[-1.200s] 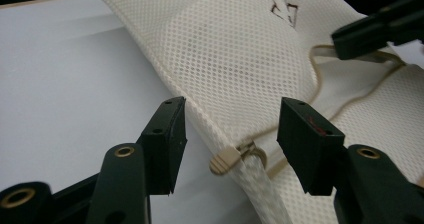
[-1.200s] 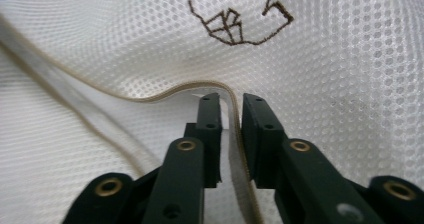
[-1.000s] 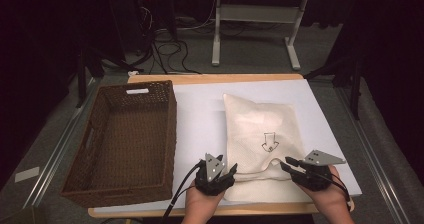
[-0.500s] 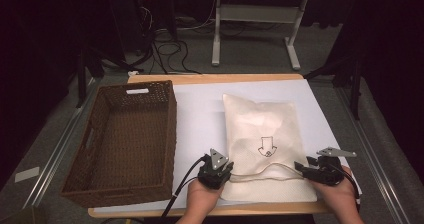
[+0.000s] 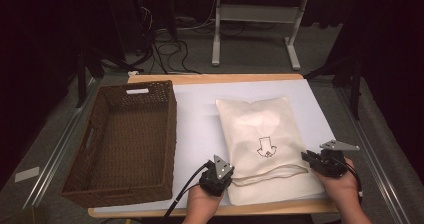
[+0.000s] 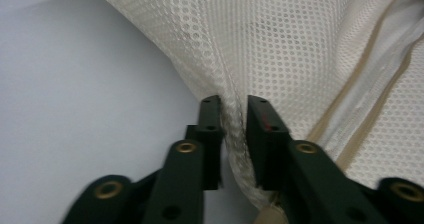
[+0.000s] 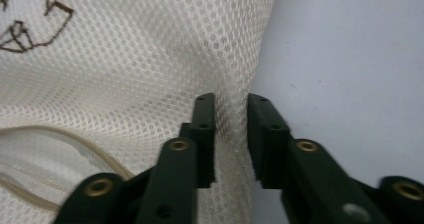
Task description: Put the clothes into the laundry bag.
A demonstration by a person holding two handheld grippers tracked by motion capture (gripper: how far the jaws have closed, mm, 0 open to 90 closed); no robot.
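Mesh bag lies flat on the white sheet, long axis running away from the person; left gripper and right gripper each pinch a near side edge, jaws just closing on fabric; wicker basket sits left, nearer the left hand.

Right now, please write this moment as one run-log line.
left gripper: shut on mesh bag left edge | right gripper: shut on its right edge | bag: flat on table | wicker basket: left of bag
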